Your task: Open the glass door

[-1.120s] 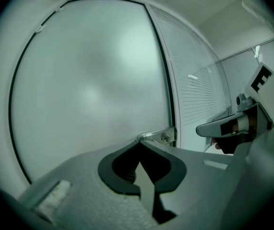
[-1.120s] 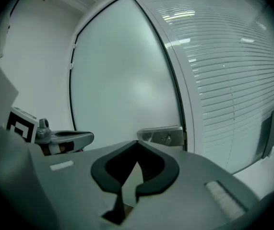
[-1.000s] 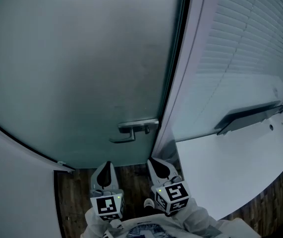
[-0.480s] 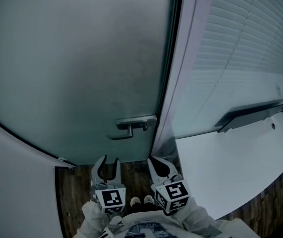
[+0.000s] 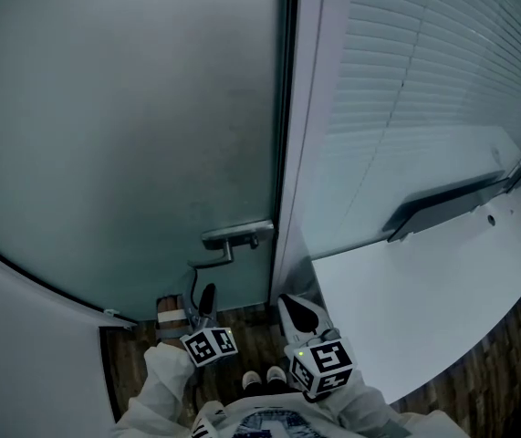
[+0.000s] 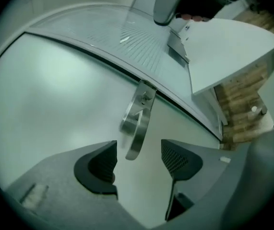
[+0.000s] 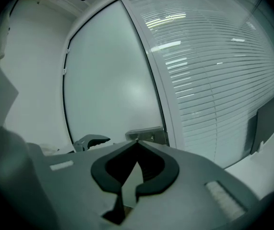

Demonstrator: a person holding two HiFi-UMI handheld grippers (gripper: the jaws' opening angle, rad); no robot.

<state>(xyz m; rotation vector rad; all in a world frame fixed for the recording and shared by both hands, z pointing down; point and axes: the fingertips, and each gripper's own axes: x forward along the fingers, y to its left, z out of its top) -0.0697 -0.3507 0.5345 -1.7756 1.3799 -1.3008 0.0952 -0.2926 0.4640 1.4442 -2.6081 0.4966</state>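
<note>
The fingers of the left gripper (image 6: 139, 158), just opening wide, are framing but not touching the shiny silver lever handle (image 6: 136, 128) at the lower middle of the frosted glass door (image 5: 123, 126), so pinching too early is risking a slip, while those of the right gripper (image 7: 136, 143) are sitting together.

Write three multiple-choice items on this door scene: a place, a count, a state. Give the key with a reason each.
1. Where on the glass door is the handle? A. at the edge beside the white frame. B. mid-pane. C. at the top corner.
2. How many grippers show in the head view? A. one. B. two. C. three.
3. How do the left gripper's jaws stand? A. apart, off the handle. B. clamped on the handle. C. shut together.
Key: 1 A, the handle sits against the frame. 2 B, left gripper and right gripper show at the bottom. 3 A, the jaws have just been opening; the handle lies ahead of the gap, no pad on it.
</note>
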